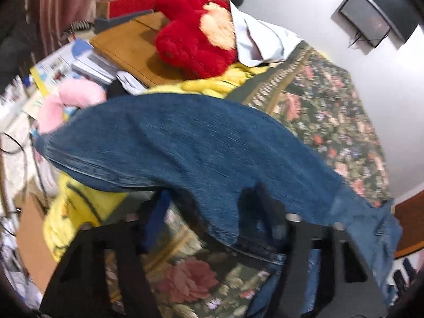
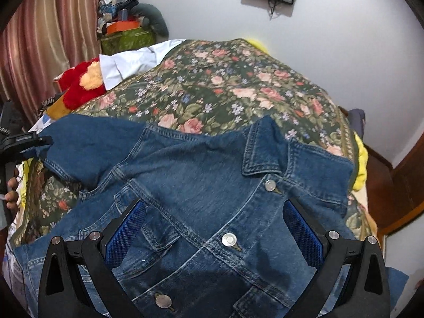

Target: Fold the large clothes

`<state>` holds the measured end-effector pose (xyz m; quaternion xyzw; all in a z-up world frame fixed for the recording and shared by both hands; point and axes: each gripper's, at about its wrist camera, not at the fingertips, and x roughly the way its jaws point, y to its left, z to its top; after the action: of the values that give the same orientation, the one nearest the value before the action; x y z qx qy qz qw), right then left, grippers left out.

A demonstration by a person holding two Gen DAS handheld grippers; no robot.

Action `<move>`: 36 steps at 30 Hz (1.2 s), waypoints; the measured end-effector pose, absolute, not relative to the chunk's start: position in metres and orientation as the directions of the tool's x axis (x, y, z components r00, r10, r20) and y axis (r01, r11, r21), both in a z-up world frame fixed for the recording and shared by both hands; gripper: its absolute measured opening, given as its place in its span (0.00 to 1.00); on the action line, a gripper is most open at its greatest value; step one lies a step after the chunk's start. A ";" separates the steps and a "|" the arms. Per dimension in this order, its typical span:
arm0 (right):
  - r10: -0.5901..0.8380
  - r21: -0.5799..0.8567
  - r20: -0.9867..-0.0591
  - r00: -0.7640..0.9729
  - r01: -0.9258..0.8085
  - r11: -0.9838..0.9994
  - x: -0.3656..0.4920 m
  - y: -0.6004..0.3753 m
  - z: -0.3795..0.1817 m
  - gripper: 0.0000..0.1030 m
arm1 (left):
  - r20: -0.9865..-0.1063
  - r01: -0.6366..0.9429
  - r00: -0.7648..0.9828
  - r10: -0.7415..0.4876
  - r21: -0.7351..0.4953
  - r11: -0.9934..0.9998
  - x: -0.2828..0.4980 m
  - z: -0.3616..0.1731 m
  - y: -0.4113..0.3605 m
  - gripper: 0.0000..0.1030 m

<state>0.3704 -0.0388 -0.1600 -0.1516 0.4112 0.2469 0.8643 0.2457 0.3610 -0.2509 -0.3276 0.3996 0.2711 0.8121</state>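
denim jacket (image 2: 201, 190) is spread front-up on the floral bedspread (image 2: 225, 90), filling the lower middle of the right wrist view. right gripper (image 2: 212, 228) jaws are wide apart over it, nothing pinched. left gripper (image 1: 209, 206) is half closed at a sleeve edge, but it's too blurry to tell if it's gripping
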 end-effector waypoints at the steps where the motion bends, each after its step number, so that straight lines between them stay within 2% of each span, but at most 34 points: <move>1: 0.308 -0.047 -0.789 0.531 -0.553 0.832 0.371 -0.040 -0.161 1.00 | -0.833 -0.710 0.515 0.202 -0.283 0.644 0.247 -0.249 0.361 0.36; 2: 0.314 -0.035 -0.791 0.525 -0.552 0.833 0.373 -0.042 -0.162 1.00 | -0.835 -0.716 0.500 0.229 -0.250 0.651 0.248 -0.247 0.361 0.24; 4: 0.323 -0.014 -0.795 0.514 -0.548 0.836 0.375 -0.045 -0.161 1.00 | -0.828 -0.704 0.495 0.263 -0.204 0.680 0.250 -0.238 0.361 0.13; 5: 0.328 -0.004 -0.795 0.510 -0.545 0.838 0.376 -0.047 -0.160 1.00 | -0.822 -0.697 0.501 0.272 -0.197 0.689 0.251 -0.232 0.361 0.11; 8: 0.335 0.012 -0.792 0.510 -0.536 0.844 0.376 -0.055 -0.155 1.00 | -0.799 -0.680 0.525 0.292 -0.187 0.709 0.257 -0.211 0.358 0.08; 14: 0.344 0.011 -0.762 0.549 -0.521 0.854 0.369 -0.078 -0.132 1.00 | -0.700 -0.570 0.639 0.319 -0.152 0.807 0.275 -0.142 0.315 0.06; 20: 0.352 0.021 -0.739 0.574 -0.503 0.864 0.361 -0.104 -0.110 1.00 | -0.617 -0.361 0.752 0.234 -0.088 0.928 0.303 -0.091 0.219 0.06; 23: 0.345 0.016 -0.730 0.590 -0.490 0.872 0.355 -0.118 -0.100 1.00 | -0.654 -0.239 0.747 0.117 -0.101 0.966 0.323 -0.097 0.171 0.06; 29: 0.325 0.004 -0.732 0.599 -0.473 0.881 0.344 -0.141 -0.092 1.00 | -0.822 -0.043 0.559 -0.107 -0.158 0.987 0.357 -0.172 0.094 0.07; 31: 0.314 -0.008 -0.738 0.598 -0.472 0.881 0.340 -0.145 -0.092 1.00 | -0.858 -0.001 0.495 -0.137 -0.158 0.987 0.360 -0.193 0.078 0.10; 33: 0.307 -0.017 -0.745 0.592 -0.477 0.879 0.337 -0.148 -0.095 1.00 | -0.874 0.028 0.468 -0.136 -0.138 0.990 0.357 -0.207 0.064 0.17; 34: 0.304 -0.022 -0.749 0.588 -0.481 0.877 0.336 -0.148 -0.096 1.00 | -0.878 0.046 0.461 -0.130 -0.122 0.991 0.353 -0.209 0.059 0.22; 36: 0.303 -0.029 -0.755 0.581 -0.492 0.870 0.335 -0.145 -0.098 1.00 | -0.875 0.065 0.466 -0.134 -0.117 0.991 0.344 -0.205 0.055 0.25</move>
<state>0.3348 -0.1452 -0.0976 -0.1186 0.3983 0.2255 0.8811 0.3435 0.0553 -0.2049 -0.0334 0.5134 -0.0582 0.8555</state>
